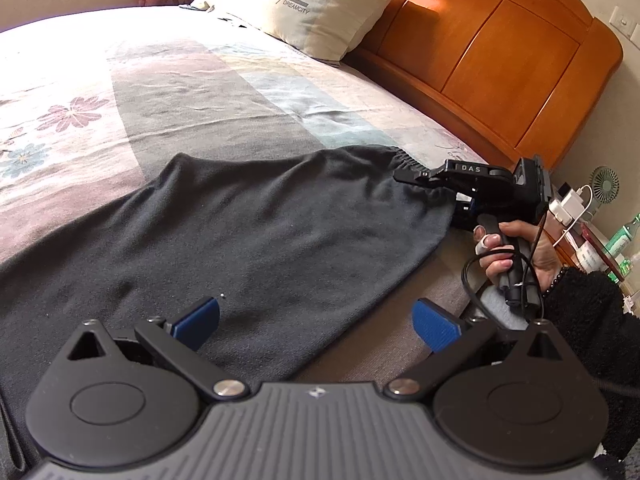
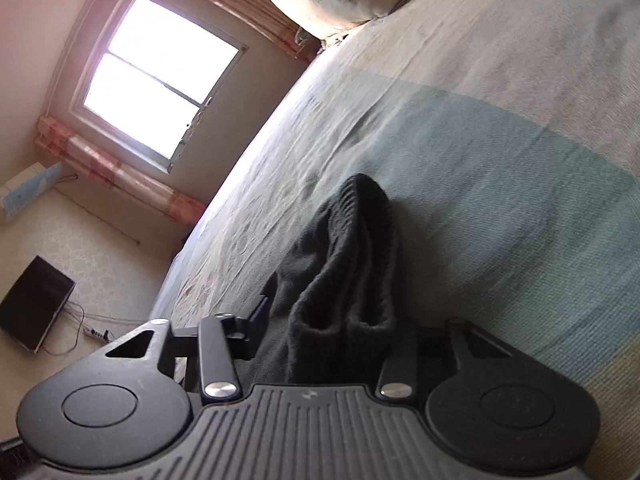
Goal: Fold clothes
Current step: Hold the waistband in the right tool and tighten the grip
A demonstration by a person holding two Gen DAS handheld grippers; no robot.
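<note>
Garment (image 1: 248,232): one, dark grey, soft knit, spread flat along bed's (image 1: 168,80) near edge. Pillows (image 1: 316,8): two at headboard. Right gripper (image 1: 416,182) clenched on its ribbed waistband; left gripper (image 1: 316,322) released, jaws wide above cloth.

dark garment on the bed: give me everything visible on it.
The dark garment looks like charcoal knit or fleece, spread mostly flat with soft wrinkles across the floral bedsheet. Its ribbed elastic band lies at the end nearest the headboard, bunched and lifted where the right tongs pinch it. The left tongs hover open over its near edge, pads apart.
</note>
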